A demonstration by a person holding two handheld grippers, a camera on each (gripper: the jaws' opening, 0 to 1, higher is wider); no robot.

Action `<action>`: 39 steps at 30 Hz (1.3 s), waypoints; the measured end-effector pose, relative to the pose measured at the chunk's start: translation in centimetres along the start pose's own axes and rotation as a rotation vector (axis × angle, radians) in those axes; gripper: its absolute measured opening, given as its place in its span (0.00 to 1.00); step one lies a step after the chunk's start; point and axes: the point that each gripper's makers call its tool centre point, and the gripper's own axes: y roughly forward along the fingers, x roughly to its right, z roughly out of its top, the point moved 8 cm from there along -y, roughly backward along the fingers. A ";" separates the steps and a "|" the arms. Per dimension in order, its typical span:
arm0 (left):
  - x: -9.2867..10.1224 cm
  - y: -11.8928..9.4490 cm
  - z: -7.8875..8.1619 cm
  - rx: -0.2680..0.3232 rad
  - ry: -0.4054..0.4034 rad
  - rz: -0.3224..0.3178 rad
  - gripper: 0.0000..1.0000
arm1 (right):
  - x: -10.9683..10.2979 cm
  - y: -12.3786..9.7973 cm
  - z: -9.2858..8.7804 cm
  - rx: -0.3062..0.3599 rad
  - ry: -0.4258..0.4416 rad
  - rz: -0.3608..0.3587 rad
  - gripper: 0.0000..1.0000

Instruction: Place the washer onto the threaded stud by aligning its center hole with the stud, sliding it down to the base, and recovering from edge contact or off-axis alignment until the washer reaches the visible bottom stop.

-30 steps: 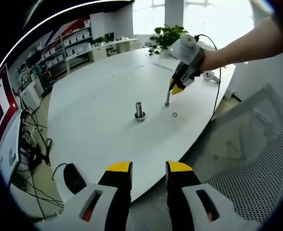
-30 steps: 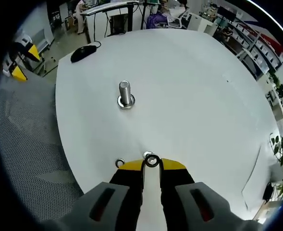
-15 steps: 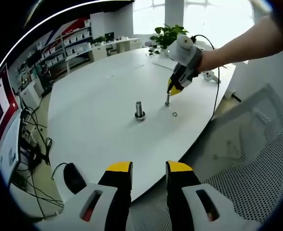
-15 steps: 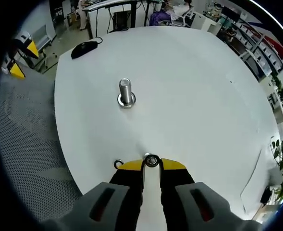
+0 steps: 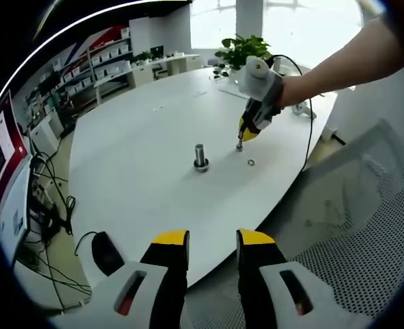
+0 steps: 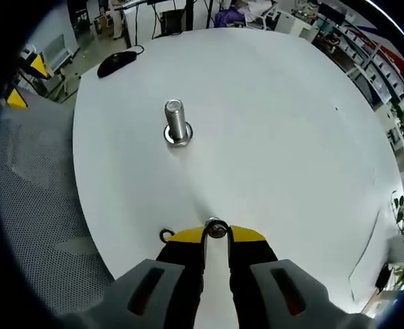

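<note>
The threaded stud (image 5: 201, 156) (image 6: 176, 123) stands upright on its wide base in the middle of the white round table (image 5: 133, 151) (image 6: 277, 137). My right gripper (image 6: 217, 233) (image 5: 247, 131), held by a person's hand, hovers low over the table short of the stud. It is shut on a small metal ring, the washer (image 6: 216, 228) (image 5: 239, 143). A second washer (image 6: 166, 235) (image 5: 250, 162) lies flat on the table beside it. My left gripper (image 5: 213, 240) stands open and holds nothing, off the table's near edge and far from the stud.
A black mouse (image 5: 105, 253) (image 6: 116, 63) lies near the table's edge. Mesh chair backs (image 5: 346, 219) (image 6: 30, 205) stand close around the rim. A potted plant (image 5: 241, 49) and a cable sit at the far side. Shelves and desks line the room behind.
My right gripper has shifted a little toward the stud, still shut on the washer. The left gripper has stayed put.
</note>
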 end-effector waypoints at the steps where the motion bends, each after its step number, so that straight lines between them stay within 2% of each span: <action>1: 0.0 0.0 0.0 0.000 -0.001 0.001 0.26 | -0.1 0.2 0.0 -0.003 0.001 0.003 0.14; 28: 0.0 0.0 -0.1 -0.003 -0.001 -0.001 0.25 | 0.2 1.8 -0.9 -0.034 0.057 0.028 0.16; 39: 0.0 0.0 0.0 0.000 0.006 0.001 0.25 | 0.0 1.0 -2.1 -0.046 0.069 0.019 0.18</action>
